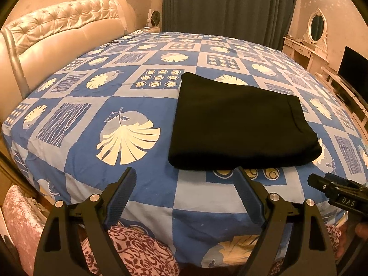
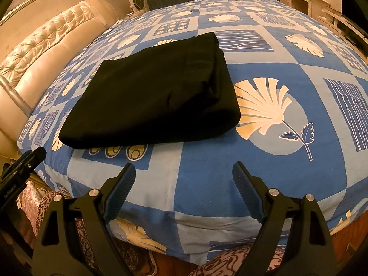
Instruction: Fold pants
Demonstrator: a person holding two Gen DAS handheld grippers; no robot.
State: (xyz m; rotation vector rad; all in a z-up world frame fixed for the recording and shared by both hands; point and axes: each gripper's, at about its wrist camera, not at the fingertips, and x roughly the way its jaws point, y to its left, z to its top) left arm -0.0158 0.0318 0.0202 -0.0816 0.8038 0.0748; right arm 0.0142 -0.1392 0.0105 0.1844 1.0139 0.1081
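Bedroom, bed (image 1: 142,179) under a blue patterned cover. Left gripper (image 1: 185,174) spread wide, nothing between the jaws, hovering over the near edge. Right gripper (image 2: 184,169) likewise wide and empty, just beside it. Farther in, black pants (image 1: 239,124) folded into a flat rectangle on the cover, apart from both. Tufted headboard (image 1: 59,23) and dark curtain (image 1: 225,2) beyond.

The folded pants (image 1: 239,124) lie on the bed (image 1: 142,105), near its front edge. The headboard (image 1: 53,41) runs along the bed's left side, the curtain (image 1: 230,2) hangs behind it, and a dressing table (image 1: 306,46) stands at the far right. Both claws hover before the pants, apart from them — the left claw (image 1: 184,197) left of the right claw (image 2: 181,191).
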